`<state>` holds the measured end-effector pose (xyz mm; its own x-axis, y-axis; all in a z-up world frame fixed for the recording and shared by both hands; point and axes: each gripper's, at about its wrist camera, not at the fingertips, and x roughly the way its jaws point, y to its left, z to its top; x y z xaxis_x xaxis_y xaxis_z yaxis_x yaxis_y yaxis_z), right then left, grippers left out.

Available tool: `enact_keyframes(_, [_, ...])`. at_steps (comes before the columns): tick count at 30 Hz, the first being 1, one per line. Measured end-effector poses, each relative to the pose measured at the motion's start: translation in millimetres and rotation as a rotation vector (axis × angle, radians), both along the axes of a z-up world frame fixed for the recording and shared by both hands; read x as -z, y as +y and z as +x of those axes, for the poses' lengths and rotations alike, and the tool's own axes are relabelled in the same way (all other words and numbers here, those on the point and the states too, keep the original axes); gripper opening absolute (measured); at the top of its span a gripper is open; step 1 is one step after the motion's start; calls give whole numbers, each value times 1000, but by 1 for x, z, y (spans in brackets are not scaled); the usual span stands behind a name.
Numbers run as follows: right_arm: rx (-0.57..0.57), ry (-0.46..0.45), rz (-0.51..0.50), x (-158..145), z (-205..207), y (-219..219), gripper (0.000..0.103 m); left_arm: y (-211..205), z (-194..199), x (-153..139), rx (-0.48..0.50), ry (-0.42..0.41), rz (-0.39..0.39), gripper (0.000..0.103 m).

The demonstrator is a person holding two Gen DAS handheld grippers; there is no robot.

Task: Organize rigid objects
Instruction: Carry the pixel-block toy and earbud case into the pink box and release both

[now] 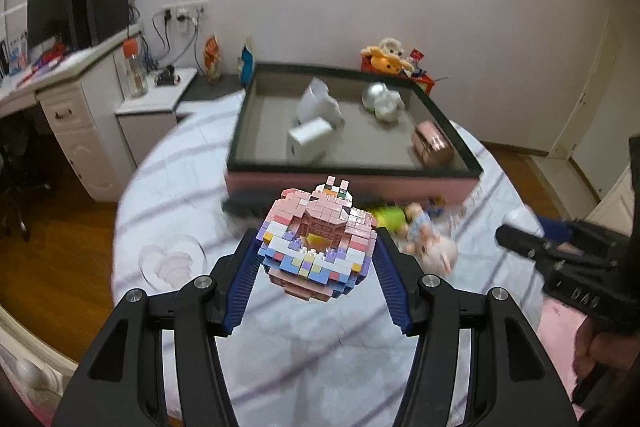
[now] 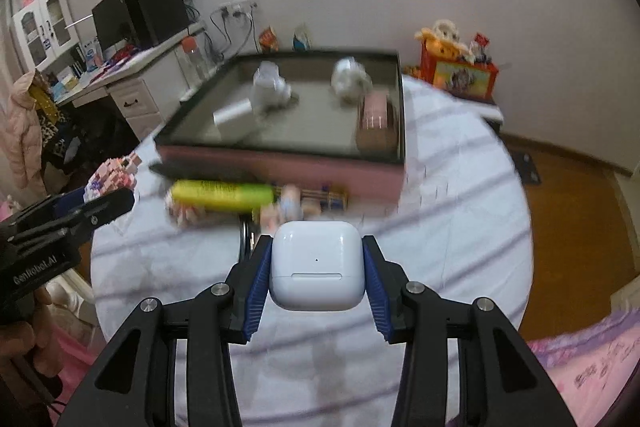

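Observation:
My left gripper (image 1: 316, 247) is shut on a pastel building-brick model (image 1: 318, 241), held above the white striped table cover. In the right wrist view my right gripper (image 2: 318, 261) is shut on a white earbud case (image 2: 318, 263), also held off the table. Ahead of both lies a shallow pink tray with a dark rim (image 1: 352, 169) (image 2: 280, 149). In it are a white block (image 1: 308, 141), a white jug-like piece (image 1: 318, 103), a silver-white figurine (image 1: 382, 101) and a rose-gold case (image 1: 434, 143). The other gripper shows at the edge of each view.
A doll (image 1: 428, 239) and a yellow-green tube (image 2: 224, 195) lie on the cover in front of the tray. A white desk with a monitor (image 1: 56, 15) stands at the left. A red box of toys (image 2: 458, 67) sits behind the tray; wooden floor at right.

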<state>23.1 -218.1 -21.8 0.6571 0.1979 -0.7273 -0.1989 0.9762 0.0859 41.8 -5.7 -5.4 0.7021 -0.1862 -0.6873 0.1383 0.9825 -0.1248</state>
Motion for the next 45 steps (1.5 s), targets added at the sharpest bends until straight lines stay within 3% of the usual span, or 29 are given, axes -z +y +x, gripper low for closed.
enact_keyframes(8, [-37,-91,2,-56,60,14,44,5,56,-38,5,-56,14,57])
enact_keyframes(13, [-49,-80,18,-62,97,19,44,0,101,-41,27,-38,13,57])
enact_keyframes(27, [-13,69,14,-7,175,12,44,-43,157,5,111,89,-7,57])
enact_keyframes(38, [-23,140,-11,25,200,15,44,-52,166,33,117,148,10,57])
enact_keyframes(45, [-41,152,-26,32,203,20,45,-55,167,34,118,135,51,58])
